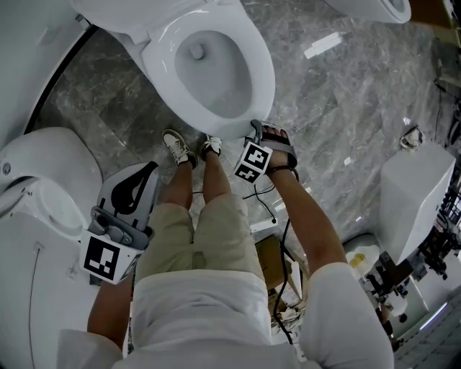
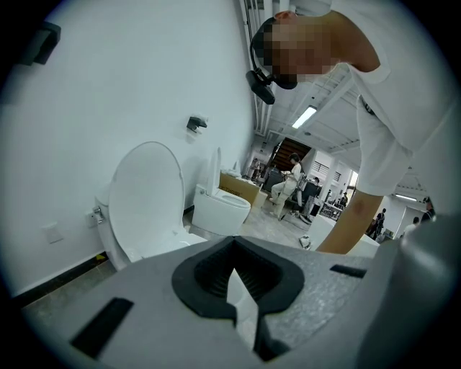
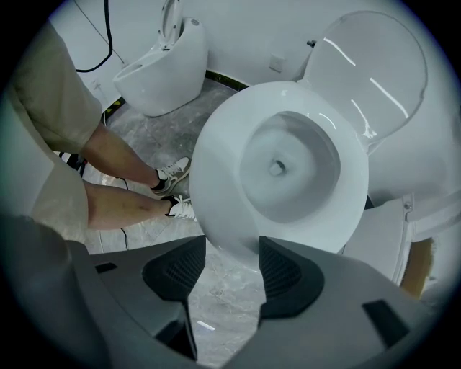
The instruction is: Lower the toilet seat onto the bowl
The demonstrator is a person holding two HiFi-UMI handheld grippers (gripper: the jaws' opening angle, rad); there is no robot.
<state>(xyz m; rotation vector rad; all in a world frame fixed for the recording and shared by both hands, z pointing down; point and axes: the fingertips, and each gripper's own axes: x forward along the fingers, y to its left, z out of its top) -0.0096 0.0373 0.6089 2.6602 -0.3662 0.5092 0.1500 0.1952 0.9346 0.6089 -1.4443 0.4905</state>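
Observation:
The white toilet seat lies flat as a ring on the bowl, and the lid stands upright behind it. My right gripper points straight down at the seat's front edge. Its jaws stand apart, and the seat's front lip pokes in between the fingertips; I cannot tell whether the pads touch it. My left gripper hangs low at the left, beside the person's leg and away from this toilet. It is shut and holds nothing. In the left gripper view the upright lid shows beyond its closed jaws.
The person's legs and sneakers stand right in front of the bowl on the grey marble floor. Another toilet is close at the left and a third at the far right. Cables and boxes lie behind the feet.

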